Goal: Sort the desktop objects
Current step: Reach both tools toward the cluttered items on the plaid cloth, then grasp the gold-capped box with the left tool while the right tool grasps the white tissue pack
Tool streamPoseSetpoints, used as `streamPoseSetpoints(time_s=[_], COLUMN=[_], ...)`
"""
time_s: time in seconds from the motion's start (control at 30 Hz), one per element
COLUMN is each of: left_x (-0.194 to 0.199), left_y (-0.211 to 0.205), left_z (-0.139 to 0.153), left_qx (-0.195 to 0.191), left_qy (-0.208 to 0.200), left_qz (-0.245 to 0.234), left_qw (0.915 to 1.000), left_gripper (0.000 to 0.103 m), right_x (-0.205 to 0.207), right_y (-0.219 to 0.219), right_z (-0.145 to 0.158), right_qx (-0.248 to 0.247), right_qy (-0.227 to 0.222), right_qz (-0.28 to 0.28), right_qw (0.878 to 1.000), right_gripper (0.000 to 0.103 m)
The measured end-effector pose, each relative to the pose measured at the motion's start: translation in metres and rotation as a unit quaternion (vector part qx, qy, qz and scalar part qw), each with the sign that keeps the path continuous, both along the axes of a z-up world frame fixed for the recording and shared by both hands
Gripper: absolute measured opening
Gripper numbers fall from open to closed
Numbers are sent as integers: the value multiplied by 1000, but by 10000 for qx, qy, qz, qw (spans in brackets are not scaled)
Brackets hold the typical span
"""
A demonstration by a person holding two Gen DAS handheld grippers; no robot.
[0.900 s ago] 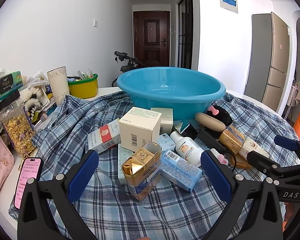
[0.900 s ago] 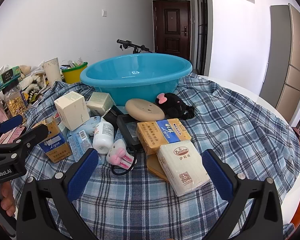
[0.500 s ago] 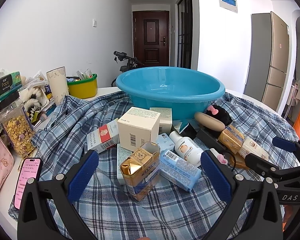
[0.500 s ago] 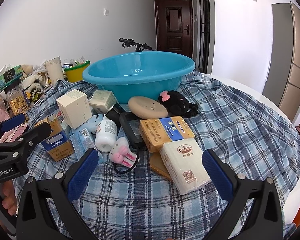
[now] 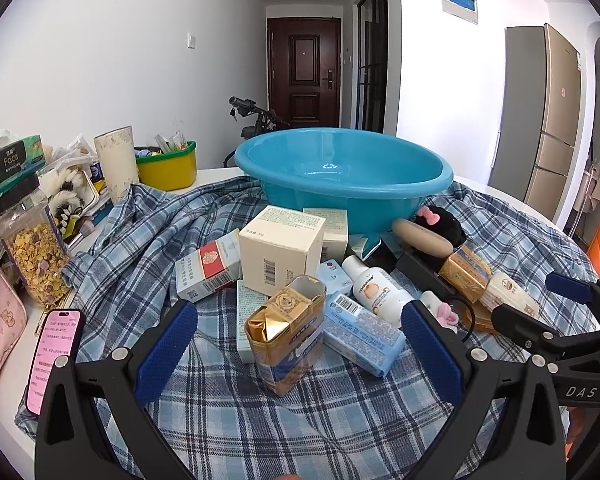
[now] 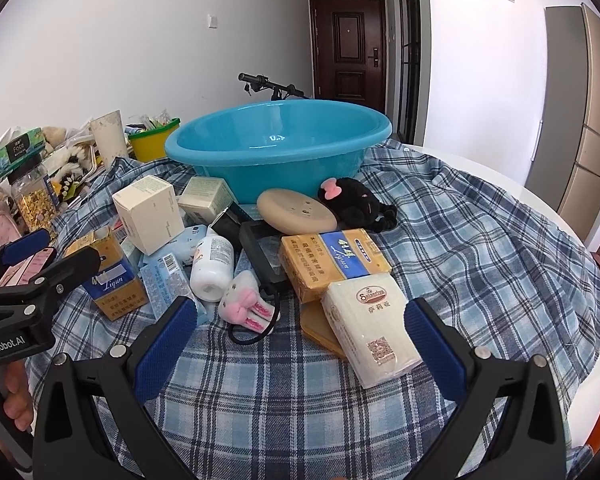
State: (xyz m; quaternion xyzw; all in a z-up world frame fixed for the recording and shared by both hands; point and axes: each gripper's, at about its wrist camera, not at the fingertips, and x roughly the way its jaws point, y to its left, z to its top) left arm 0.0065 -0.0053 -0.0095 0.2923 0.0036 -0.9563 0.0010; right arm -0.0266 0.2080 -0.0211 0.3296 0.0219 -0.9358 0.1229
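1. We count one blue basin [image 5: 342,184] at upper centre, empty, standing on the plaid cloth [image 5: 292,412].
2. In front of it we count two cream boxes, one gold carton [image 5: 286,340], one white bottle [image 5: 374,290], one tissue pack [image 6: 370,326], one black plush [image 6: 356,204] and one pink-eared toy [image 6: 244,300].
3. Our left gripper [image 5: 296,344] is released, jaws wide, the gold carton showing between them untouched.
4. Our right gripper [image 6: 300,334] is likewise released, holding nothing.
5. Bare cloth lies open along the bottom of both views; the table [image 6: 512,188] edge curves down the right, and clutter lines the left edge.
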Motion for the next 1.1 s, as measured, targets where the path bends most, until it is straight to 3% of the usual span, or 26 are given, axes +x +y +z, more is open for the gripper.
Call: streamPoseSetpoints(time_s=[0.3,0.53,0.7,0.83,0.97,1.03,1.1], left_x=[-5,-21,-31,-38,-40,-40,-40], left_y=[-8,-28,-26,-24,-24,-23,-23], left_z=[-14,-28,-31,-39,-44,-45,-46], left_qx=[124,605,503,625,619,627,592], left_qy=[-302,-623,-687,-907,-941,-956,-958], left_qz=[-9,-72,-213,-400,-397,-432,-478], left_qw=[9995,9962,9961,9931,9928,9925,9925], left_gripper=[103,103,102,74,69,48,36], right_x=[2,1,-1,-3,-4,-5,-6], right_y=[-1,-3,-1,2,5,5,5], right_z=[-2,-7,-10,-12,-14,-15,-15], right_qx=[16,43,14,13,14,2,-1], right_qy=[-34,-79,-127,-169,-190,-203,-217], right_qz=[-11,23,17,-21,-39,-43,-46], right_qw=[10000,10000,9999,9999,9998,9998,9998], right_gripper=[103,103,103,103,103,103,103])
